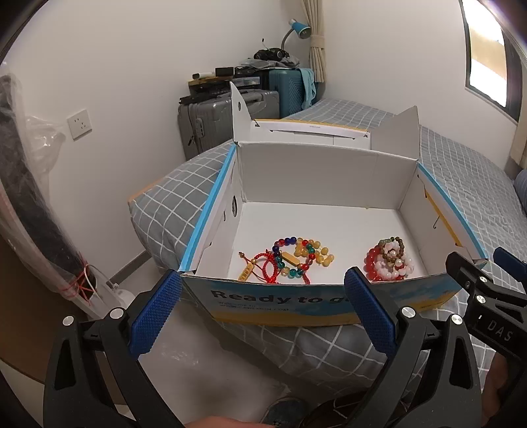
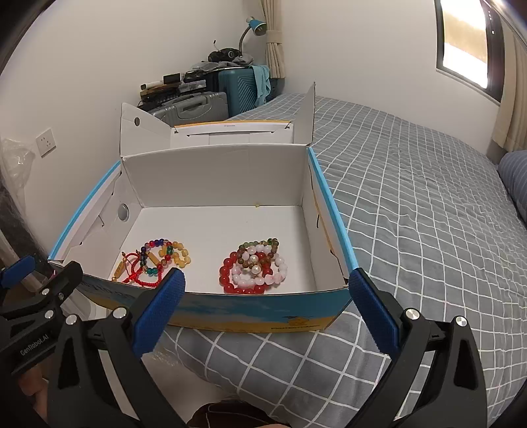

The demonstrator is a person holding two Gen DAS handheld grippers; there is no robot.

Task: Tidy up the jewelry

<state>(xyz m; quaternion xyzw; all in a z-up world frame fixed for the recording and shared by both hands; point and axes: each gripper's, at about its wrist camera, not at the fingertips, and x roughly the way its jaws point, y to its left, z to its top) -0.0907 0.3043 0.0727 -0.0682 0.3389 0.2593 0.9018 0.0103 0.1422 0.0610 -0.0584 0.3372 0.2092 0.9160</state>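
Observation:
An open cardboard box [image 1: 309,177] [image 2: 217,177] rests on the bed's near corner. Two heaps of jewelry lie on its white floor. On the left is a tangle of a red cord bracelet, multicoloured beads and yellow beads [image 1: 290,260] [image 2: 154,260]. On the right are stacked red, pink and brown bead bracelets [image 1: 390,260] [image 2: 253,266]. My left gripper [image 1: 263,312] hangs open just in front of the box's near wall, empty. My right gripper [image 2: 266,309] is open too, at the same wall, further right; it also shows at the right edge of the left wrist view [image 1: 477,283].
The bed [image 2: 411,214] with a grey checked cover stretches to the right. Suitcases [image 1: 227,108] piled with clutter and a blue desk lamp [image 1: 298,29] stand at the far wall. A plastic-wrapped dark roll [image 1: 29,197] leans at the left. A window [image 2: 467,42] is at upper right.

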